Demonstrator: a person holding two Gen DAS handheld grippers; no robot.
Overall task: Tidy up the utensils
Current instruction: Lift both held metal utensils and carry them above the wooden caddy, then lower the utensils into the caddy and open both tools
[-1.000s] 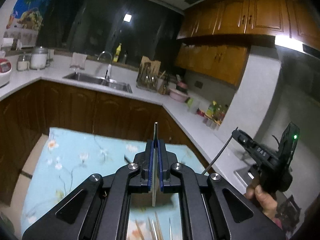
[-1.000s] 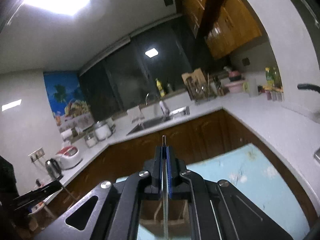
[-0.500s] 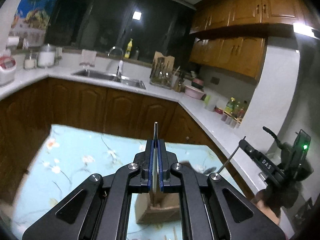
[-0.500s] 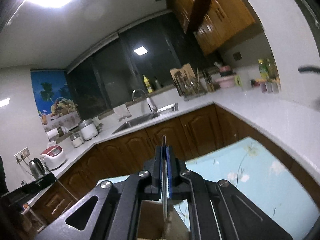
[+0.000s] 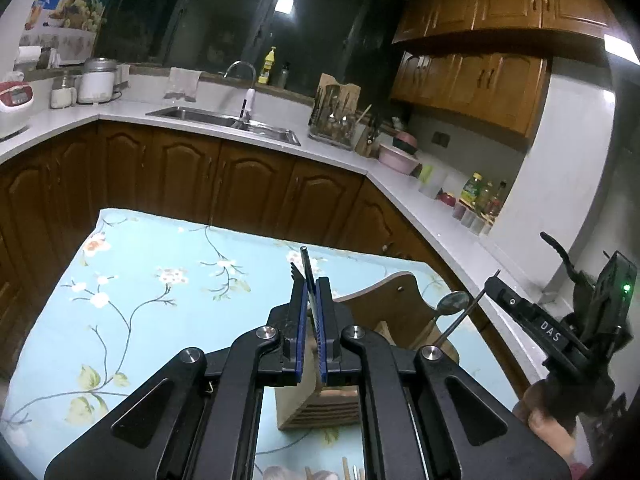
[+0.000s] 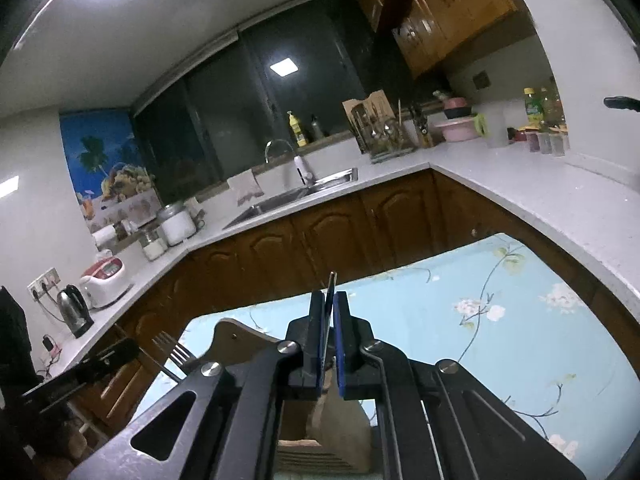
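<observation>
Black two-finger left gripper [image 5: 312,300] clamped on a thin metal fork [image 6: 176,354] — handle edge-on between the blue pads, tines seen from the right wrist view. Black right gripper [image 6: 329,312] likewise closed, on the slim handle of a steel spoon [image 5: 452,303], bowl raised beside a slotted wooden utensil block [image 5: 384,312]. Block standing on the pale blue floral tablecloth [image 5: 160,280], just beyond both sets of fingers. More utensil tips barely visible at the cloth's near edge.
</observation>
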